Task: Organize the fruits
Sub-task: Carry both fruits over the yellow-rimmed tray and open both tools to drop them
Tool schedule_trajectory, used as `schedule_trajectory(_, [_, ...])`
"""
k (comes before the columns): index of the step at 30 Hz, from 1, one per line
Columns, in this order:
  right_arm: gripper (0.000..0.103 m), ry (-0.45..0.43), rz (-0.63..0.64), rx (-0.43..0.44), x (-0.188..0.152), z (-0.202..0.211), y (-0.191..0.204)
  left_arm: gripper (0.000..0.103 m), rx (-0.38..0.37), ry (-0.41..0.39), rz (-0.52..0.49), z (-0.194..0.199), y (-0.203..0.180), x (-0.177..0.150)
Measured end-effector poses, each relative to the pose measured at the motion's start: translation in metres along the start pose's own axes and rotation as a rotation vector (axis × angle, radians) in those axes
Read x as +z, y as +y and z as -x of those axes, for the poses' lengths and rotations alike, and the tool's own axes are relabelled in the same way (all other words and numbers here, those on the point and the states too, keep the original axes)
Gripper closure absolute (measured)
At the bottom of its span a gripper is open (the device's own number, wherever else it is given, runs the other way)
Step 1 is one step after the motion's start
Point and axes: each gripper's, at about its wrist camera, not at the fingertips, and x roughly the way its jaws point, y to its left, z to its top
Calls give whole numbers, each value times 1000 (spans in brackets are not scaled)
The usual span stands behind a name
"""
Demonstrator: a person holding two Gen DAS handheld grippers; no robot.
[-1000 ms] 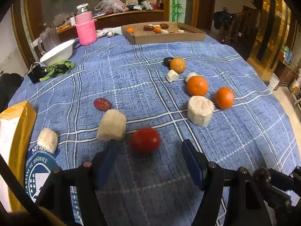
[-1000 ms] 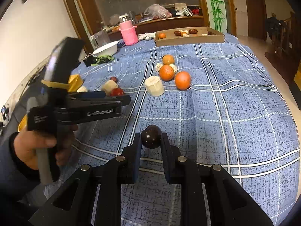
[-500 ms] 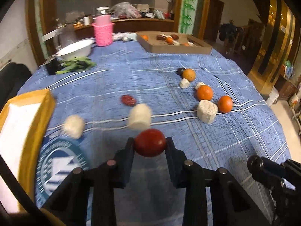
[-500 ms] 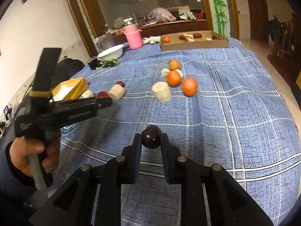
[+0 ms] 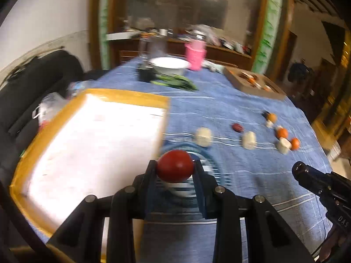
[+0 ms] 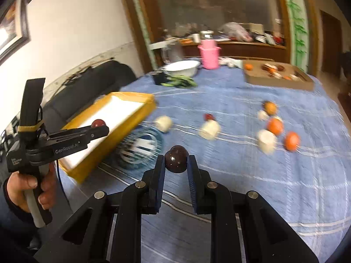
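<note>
While left claw [image 5: 175, 169] grips tomato [image 5: 175, 168] | right claw [image 6: 175, 164] clamps dark fruit [image 6: 176, 159] | "GenRobot.AI"

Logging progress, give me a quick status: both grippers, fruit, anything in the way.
Left gripper shut on red fruit. Right gripper shut on dark fruit. Yellow box close by, nothing blocking.

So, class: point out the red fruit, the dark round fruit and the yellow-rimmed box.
red fruit [image 5: 175, 168], left wrist view, front face.
dark round fruit [image 6: 176, 159], right wrist view, centre.
yellow-rimmed box [image 6: 129, 95], right wrist view, far rim.
</note>
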Motion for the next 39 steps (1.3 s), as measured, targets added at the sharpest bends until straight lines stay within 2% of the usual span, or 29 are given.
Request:
schedule_trajectory(9, [84, -1, 103, 104, 41, -52, 68, 68, 119, -8, 119, 7, 78, -6])
schedule_trajectory(16, [84, 46, 133, 132, 59, -110, 99, 68, 194, 10, 169, 1, 124, -11])
schedule_trajectory(27, [84, 121, 158, 111, 78, -175, 122, 68, 246, 29, 190, -12, 142, -10])
schedule_trajectory(39, [83, 167, 180, 87, 78, -201, 132, 68, 285, 57, 201, -21, 152, -10])
